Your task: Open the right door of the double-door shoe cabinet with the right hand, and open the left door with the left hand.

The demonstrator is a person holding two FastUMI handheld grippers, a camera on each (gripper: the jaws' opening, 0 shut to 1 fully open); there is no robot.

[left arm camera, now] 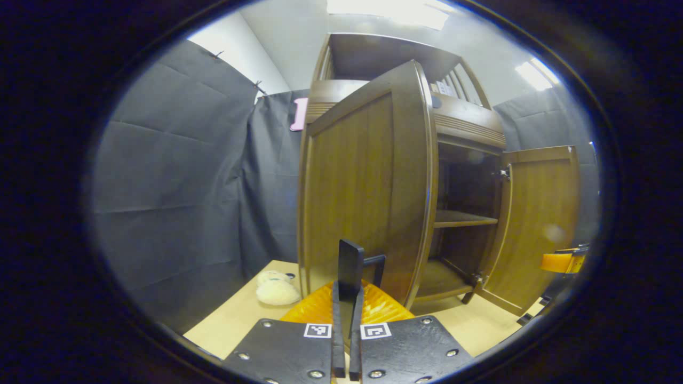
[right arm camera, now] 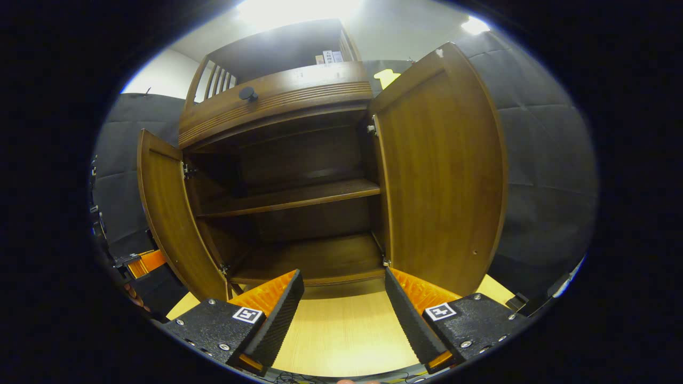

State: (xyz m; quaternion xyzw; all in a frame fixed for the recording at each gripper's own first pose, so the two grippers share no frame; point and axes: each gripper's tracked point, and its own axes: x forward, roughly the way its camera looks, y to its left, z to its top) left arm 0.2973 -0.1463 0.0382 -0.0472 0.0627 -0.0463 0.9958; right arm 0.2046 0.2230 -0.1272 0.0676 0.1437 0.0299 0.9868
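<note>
left gripper view: left gripper point(left arm camera: 347, 320) clenched on the left door's handle point(left arm camera: 352, 266), left door point(left arm camera: 363, 181) swung wide.
right gripper view: right gripper point(right arm camera: 341, 314) released, before the shoe cabinet point(right arm camera: 299, 213); right door point(right arm camera: 443, 170) open.
step: both doors look open; next, release the handle.

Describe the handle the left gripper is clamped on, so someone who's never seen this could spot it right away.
Start at the tall brown wooden shoe cabinet on the pale wooden table. Its left door stands swung open, and low near that door's free edge sits a slim dark bar handle, gripped by the left gripper. It is upright and flat, unlike the round black knob above.
</note>
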